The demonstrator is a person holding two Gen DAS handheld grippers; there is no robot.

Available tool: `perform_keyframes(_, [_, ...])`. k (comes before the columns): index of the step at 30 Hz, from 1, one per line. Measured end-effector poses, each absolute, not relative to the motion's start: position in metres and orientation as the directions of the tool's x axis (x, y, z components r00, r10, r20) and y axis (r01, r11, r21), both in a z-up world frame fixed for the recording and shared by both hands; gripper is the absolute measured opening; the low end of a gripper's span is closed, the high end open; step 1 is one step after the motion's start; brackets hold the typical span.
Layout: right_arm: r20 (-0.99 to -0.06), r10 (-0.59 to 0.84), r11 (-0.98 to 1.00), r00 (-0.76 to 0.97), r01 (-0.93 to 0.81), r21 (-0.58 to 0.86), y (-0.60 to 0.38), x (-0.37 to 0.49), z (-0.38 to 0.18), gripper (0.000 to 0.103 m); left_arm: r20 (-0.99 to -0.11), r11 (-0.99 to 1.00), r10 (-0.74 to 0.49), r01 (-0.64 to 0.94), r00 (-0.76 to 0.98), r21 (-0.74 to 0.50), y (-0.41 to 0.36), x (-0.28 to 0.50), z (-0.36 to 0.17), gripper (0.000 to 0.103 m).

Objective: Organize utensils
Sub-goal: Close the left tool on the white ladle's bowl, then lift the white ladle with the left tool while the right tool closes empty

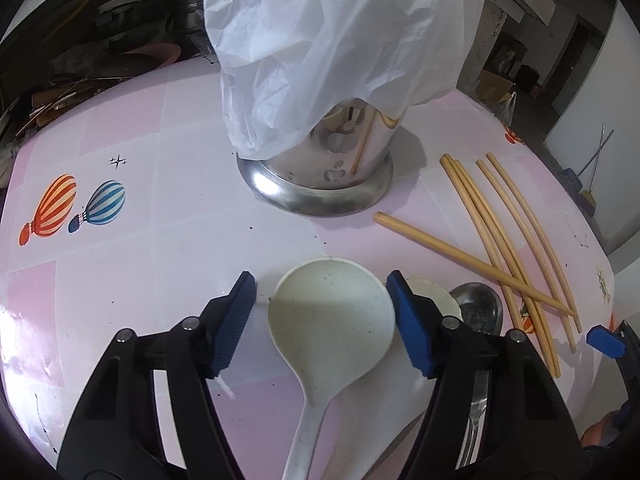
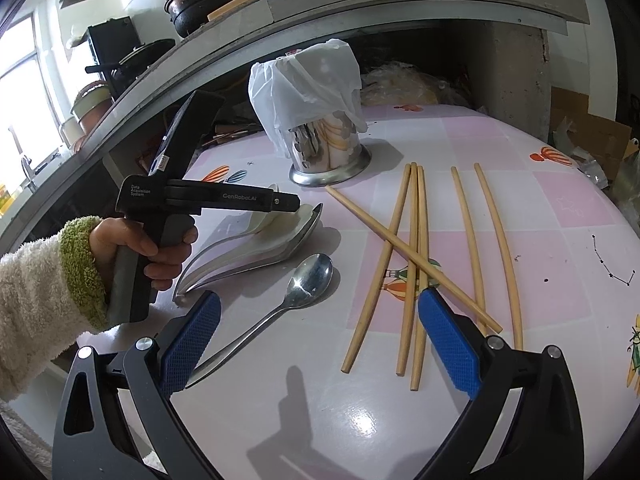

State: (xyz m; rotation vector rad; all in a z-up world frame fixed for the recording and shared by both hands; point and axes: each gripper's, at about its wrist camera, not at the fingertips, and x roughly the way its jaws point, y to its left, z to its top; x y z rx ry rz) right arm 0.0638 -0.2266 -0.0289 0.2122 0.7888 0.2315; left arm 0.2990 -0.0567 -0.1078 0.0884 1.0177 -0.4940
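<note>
A white ladle (image 1: 332, 312) lies on the pink table, its bowl between the blue pads of my left gripper (image 1: 320, 284). The right pad sits at the bowl's rim and a gap shows at the left pad, so the jaws stand open around it. Beside it lie another white spoon (image 1: 432, 292) and a metal spoon (image 1: 480, 308). In the right wrist view a hand (image 2: 152, 248) holds the left gripper (image 2: 288, 204) over the stacked spoons (image 2: 276, 228). My right gripper (image 2: 320, 304) is open and empty above a metal spoon (image 2: 308, 280). Several wooden chopsticks (image 2: 412, 264) lie to the right.
A steel utensil holder (image 1: 320, 184), draped with a white plastic bag (image 1: 340, 40), stands at the back of the table (image 1: 120, 260). One chopstick leans inside it. Shelves with pots and clutter lie beyond the table's far edge.
</note>
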Motion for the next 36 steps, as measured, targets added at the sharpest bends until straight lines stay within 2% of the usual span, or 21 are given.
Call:
perform_keyframes(7, [-0.674,0.278,0.954,0.685,-0.119,0.274,-0.229,0.063,-0.028,0.097,-0.826,0.889,-0.349,0.436,0.442,-0.141,-0.058,0.298,-0.107,0.054])
perform_keyframes(25, [-0.674,0.276,0.954,0.686,-0.111,0.278,-0.231,0.062,-0.030,0.097,-0.811,0.911,-0.334,0.385,0.480,-0.147,-0.051,0.302,-0.107,0.054])
perform_keyframes(36, [-0.671,0.275,0.955,0.688,-0.112,0.276,-0.231,0.062,-0.031,0.097,-0.757,0.926,-0.337,0.342,0.560,-0.160,-0.026,0.290,-0.080,0.054])
